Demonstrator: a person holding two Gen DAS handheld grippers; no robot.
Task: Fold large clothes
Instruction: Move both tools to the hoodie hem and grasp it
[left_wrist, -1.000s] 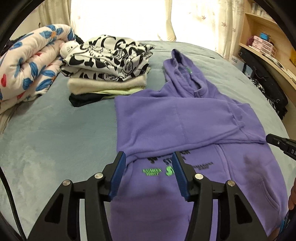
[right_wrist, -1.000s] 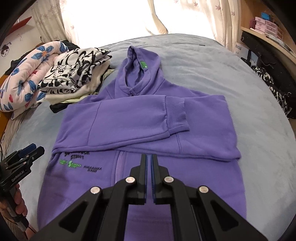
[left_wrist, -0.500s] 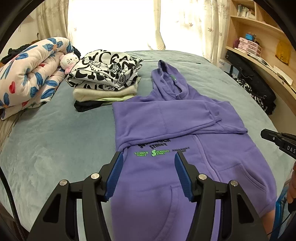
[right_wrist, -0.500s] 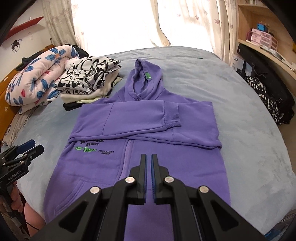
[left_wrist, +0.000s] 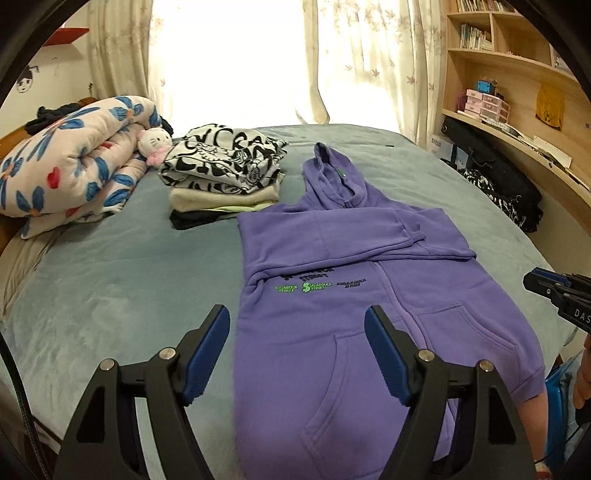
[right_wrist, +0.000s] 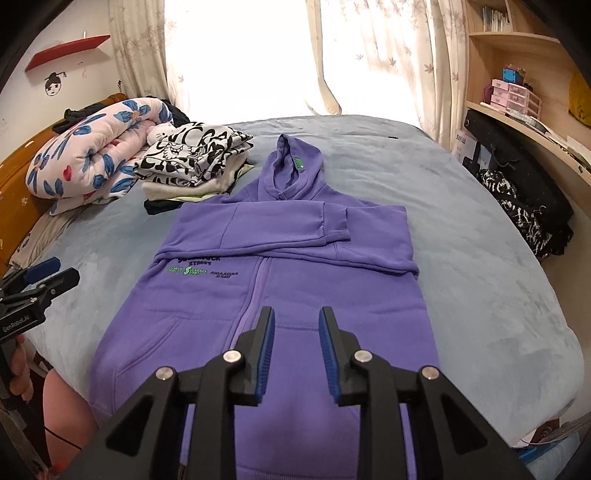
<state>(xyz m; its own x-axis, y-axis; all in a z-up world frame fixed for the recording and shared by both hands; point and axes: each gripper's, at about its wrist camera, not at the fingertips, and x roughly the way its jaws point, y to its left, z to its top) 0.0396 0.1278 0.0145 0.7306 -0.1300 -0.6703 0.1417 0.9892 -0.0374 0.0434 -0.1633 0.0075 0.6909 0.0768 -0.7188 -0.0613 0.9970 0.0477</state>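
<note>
The bed with the grey-blue plush cover fills most of both views, and the purple fleece zip hoodie lies flat across the middle, sleeves already crossed over the chest. Looks soft, thick and floppy, so it'll sag unless you take it by the bottom hem corners at the lower frame edge. Left hand-held gripper is opening wide, right hand-held gripper is opening too but narrower, nothing in either.

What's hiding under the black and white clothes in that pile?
Under the black-and-white top lie a cream layer, a thin pale green one and something black at the bottom. Only their edges show, so what garments they are stays hidden.
</note>
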